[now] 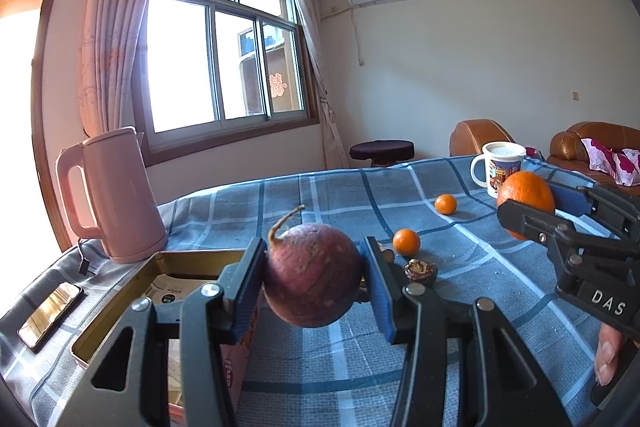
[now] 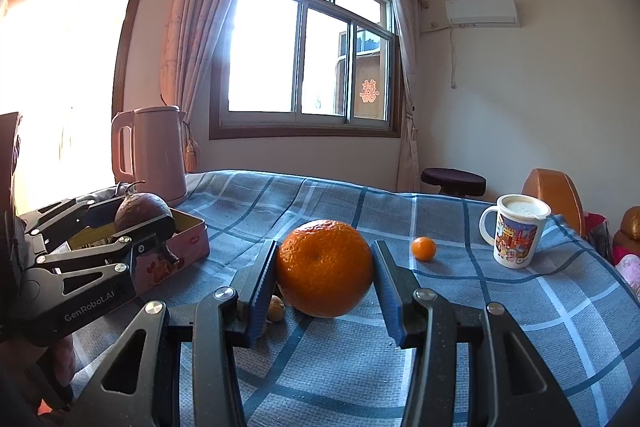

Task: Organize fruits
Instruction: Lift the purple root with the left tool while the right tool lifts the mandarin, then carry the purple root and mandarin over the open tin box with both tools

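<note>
Our left gripper (image 1: pixel 314 277) pinches the purple fruit (image 1: pixel 312 273) above the tin box (image 1: pixel 120 291). Our right gripper (image 2: pixel 325 277) pinches the big orange (image 2: pixel 324 267). Round fruit could slip out and roll off the table (image 2: pixel 500 327). Little oranges (image 1: pixel 406 242) sit at one o'clock; the kettle (image 1: pixel 108 195) stands at ten.

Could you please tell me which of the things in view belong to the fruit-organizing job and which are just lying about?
Part of the job:
- purple fruit in the left gripper
- large orange in the right gripper
- two small oranges on the cloth
- open tin box

Just lying about:
- pink kettle
- lidded mug
- phone
- walnut
</note>
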Demonstrator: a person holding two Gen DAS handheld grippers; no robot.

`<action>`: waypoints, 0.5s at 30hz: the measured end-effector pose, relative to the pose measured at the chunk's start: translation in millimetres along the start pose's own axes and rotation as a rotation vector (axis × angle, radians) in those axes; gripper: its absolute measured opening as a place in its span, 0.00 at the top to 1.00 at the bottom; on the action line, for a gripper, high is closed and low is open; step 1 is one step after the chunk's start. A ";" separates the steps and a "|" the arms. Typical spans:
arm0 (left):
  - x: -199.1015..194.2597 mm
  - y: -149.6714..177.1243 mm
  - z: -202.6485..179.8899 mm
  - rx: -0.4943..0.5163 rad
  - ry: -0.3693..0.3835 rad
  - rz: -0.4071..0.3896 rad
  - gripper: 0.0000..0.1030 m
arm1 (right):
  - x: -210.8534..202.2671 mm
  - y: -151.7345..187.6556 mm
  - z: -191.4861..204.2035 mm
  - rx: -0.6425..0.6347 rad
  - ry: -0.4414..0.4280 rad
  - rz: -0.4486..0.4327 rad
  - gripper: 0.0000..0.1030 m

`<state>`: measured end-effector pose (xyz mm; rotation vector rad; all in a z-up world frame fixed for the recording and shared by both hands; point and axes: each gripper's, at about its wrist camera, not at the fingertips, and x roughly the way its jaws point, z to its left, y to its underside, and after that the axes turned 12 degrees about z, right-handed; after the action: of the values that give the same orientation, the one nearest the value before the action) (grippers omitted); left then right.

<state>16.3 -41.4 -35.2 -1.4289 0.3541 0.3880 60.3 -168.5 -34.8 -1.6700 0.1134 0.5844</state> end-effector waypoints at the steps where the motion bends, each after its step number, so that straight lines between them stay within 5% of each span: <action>1: 0.9 -0.4 1.4 -0.006 0.005 0.005 0.52 | 1.1 -0.3 0.3 -0.002 0.002 0.004 0.53; 15: 9.8 -0.2 21.1 -0.052 -0.013 0.050 0.52 | 12.7 -5.1 18.0 -0.051 -0.001 0.024 0.53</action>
<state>25.2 -20.0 -37.2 -1.4695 0.3717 0.4496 67.7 -147.2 -37.0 -1.7194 0.1192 0.6109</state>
